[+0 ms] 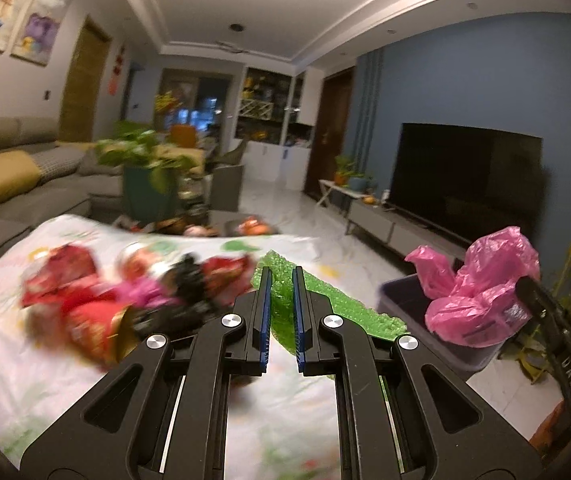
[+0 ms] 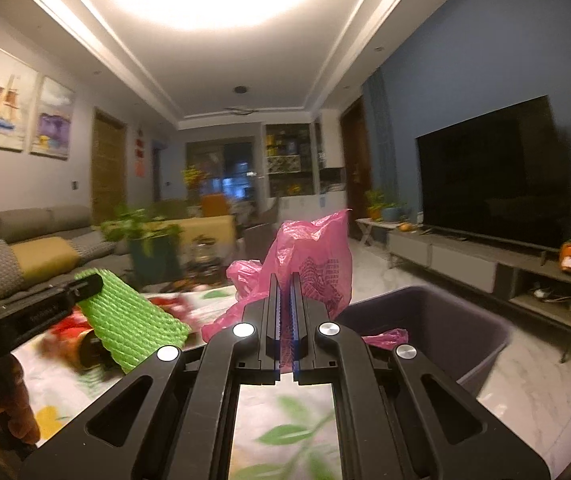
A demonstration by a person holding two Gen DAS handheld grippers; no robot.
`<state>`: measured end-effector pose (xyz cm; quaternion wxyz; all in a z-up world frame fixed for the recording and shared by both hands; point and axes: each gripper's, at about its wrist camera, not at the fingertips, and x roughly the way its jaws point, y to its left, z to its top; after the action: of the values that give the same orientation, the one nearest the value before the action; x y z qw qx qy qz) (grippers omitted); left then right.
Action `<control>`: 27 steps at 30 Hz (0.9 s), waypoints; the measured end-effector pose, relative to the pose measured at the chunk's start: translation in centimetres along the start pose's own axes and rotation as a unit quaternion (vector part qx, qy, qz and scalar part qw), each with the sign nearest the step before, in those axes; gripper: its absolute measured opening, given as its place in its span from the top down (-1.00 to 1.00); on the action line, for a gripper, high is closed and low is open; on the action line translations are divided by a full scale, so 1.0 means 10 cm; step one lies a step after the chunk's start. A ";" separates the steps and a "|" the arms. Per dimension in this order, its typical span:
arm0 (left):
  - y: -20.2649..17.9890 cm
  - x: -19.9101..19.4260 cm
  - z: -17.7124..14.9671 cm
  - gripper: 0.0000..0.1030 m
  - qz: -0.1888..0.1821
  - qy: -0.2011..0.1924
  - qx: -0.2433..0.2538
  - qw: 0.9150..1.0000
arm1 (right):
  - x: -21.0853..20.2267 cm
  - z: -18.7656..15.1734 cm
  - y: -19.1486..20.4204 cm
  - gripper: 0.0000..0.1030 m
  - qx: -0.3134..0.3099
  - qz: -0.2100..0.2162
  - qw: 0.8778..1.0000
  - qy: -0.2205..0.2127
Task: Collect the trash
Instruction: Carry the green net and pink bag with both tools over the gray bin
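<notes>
- The left gripper (image 1: 282, 308) is held level above the bench (image 1: 13, 380), pointing down the room; its jaws are closed on a green foam net (image 1: 337, 312), which hangs out to the right of the blue pads.
- In the right wrist view, that same left gripper (image 2: 81, 290) shows from the side at the left edge, with the green foam net (image 2: 133, 320) draped below its tip over the cloth, and part of a hand (image 2: 13, 412) under it.
- The right gripper (image 2: 284, 316) points the same way, tilted slightly upward; its jaws are pressed almost together, clamping a pink plastic bag (image 2: 309, 256) that billows up above the fingertips.
- The pink plastic bag (image 1: 481, 280) also shows in the left wrist view, bunched over the near rim of a dark purple bin (image 1: 401, 300); the right gripper's black body appears at that picture's right edge, but its jaws are hidden there.
- The purple bin (image 2: 445, 320) stands just beside the bench on the right, on a pale marble floor (image 2: 525, 400); a strip of pink bag lies over its rim.
- Only the left wrist view shows the remaining trash: a blurred heap of red and black wrappers (image 1: 125, 292) lying on the floral cloth, left of the foam net.
- Only the right wrist view shows the bin's hollow inside, though not its bottom.
- Both views show a television (image 2: 493, 184) on a blue wall and a grey sofa (image 1: 13, 168).
</notes>
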<state>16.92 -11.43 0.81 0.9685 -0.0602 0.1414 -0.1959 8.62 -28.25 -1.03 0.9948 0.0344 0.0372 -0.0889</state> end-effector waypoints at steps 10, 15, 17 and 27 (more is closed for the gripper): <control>-0.92 0.62 0.10 0.83 -0.066 -0.011 0.033 0.997 | 0.20 0.06 -0.73 0.91 0.015 -0.093 0.995 -0.015; -1.28 0.91 0.03 0.83 -0.087 -0.004 0.046 0.995 | 0.28 0.01 -0.95 0.91 0.025 -0.116 0.993 -0.012; -1.36 1.01 -0.02 0.83 -0.091 -0.002 0.052 0.994 | 0.31 -0.01 -0.99 0.91 0.024 -0.120 0.992 -0.012; -1.47 1.32 -0.16 0.83 -0.097 0.014 0.052 0.994 | 0.44 -0.04 -1.06 0.91 0.024 -0.125 0.992 -0.012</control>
<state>22.80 -30.23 -1.53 0.9446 -0.0208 0.1382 -0.2970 11.00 -39.39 -2.46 0.9752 0.0524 0.0270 -0.2133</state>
